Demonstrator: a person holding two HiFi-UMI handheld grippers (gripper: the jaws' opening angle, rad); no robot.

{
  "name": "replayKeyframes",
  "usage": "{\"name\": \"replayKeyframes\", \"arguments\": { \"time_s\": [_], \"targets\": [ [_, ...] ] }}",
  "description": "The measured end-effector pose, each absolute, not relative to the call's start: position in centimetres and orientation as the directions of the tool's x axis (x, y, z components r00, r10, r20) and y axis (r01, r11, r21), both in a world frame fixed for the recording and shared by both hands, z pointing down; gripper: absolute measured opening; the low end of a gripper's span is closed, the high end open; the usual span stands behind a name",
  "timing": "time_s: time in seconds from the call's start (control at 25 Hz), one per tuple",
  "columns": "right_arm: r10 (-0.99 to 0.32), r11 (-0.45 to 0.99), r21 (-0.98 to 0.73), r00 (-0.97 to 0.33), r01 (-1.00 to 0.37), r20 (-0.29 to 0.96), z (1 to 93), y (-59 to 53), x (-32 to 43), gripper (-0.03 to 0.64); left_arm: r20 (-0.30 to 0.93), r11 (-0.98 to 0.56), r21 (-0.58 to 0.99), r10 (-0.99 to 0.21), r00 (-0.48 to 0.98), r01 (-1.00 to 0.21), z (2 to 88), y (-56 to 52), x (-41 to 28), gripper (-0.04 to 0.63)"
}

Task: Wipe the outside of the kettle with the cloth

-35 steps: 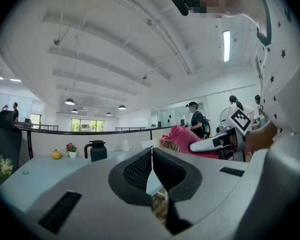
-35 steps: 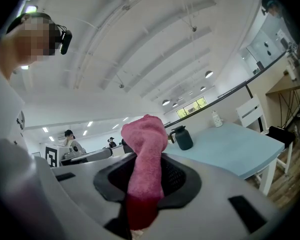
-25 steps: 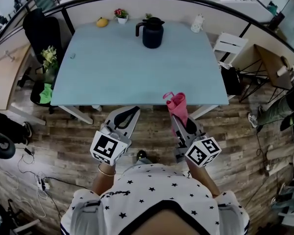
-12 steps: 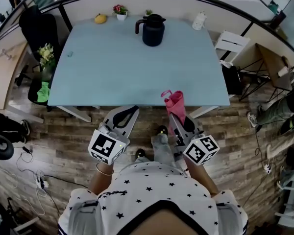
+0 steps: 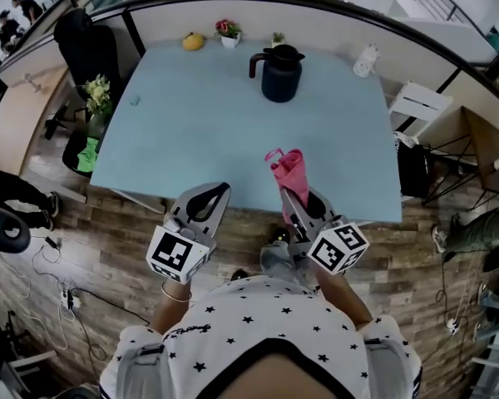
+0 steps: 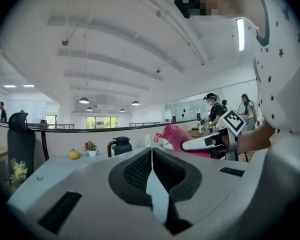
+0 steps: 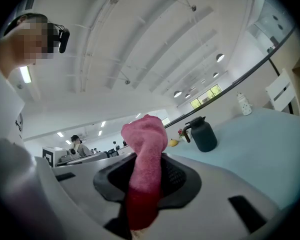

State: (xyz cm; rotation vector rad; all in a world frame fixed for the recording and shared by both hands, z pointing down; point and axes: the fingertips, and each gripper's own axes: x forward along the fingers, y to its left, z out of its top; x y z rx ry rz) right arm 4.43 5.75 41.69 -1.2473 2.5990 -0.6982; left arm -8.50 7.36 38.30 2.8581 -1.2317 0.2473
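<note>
The right gripper point(image 7: 147, 160) pinches the pink cloth point(image 7: 144, 134), which stands bunched above its jaws. The left gripper point(image 6: 151, 156) is pressed together, empty. The kettle point(image 5: 280, 73) stands far across the table point(image 5: 175, 131). The person should reach well in, then lay the cloth flat on its side. Since a second ago, both grippers have advanced over the table's near edge.

The pink cloth point(image 7: 142, 174) is disappearing at its lower end between the right gripper point(image 5: 293, 199)'s jaws, which it is largely covering. The kettle point(image 5: 280, 75) is hiding its far side from every view. A speck point(image 5: 134, 100) on the table point(image 5: 191, 131) is showing too small to identify, and a person's legs point(image 5: 470, 231) are being cut off by the head view's right edge
</note>
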Motion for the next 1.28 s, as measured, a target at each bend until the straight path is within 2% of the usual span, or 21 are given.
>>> {"name": "replayKeyframes", "arguments": {
  "time_s": [0.44, 0.92, 1.28],
  "targets": [
    [-0.706, 0.601, -0.484, -0.707, -0.636, 0.052, 42.3, -4.0, 7.5, 0.11, 0.148, -0.621, -0.075, -0.781, 0.607, -0.781, 37.7, -1.2, -5.0, 0.03],
    [-0.694, 0.603, -0.483, -0.716, -0.635, 0.075, 43.7, -10.4, 11.7, 0.11, 0.162, -0.579, -0.076, -0.81, 0.563, -0.812, 38.0, -7.5, -1.3, 0.029],
    [-0.681, 0.62, -0.407, -0.718, -0.671, 0.146, 45.5, -14.5, 10.5, 0.109, 0.147, -0.55, -0.053, -0.83, 0.539, -0.833, 38.7, -9.5, -3.1, 0.029]
  ]
}}
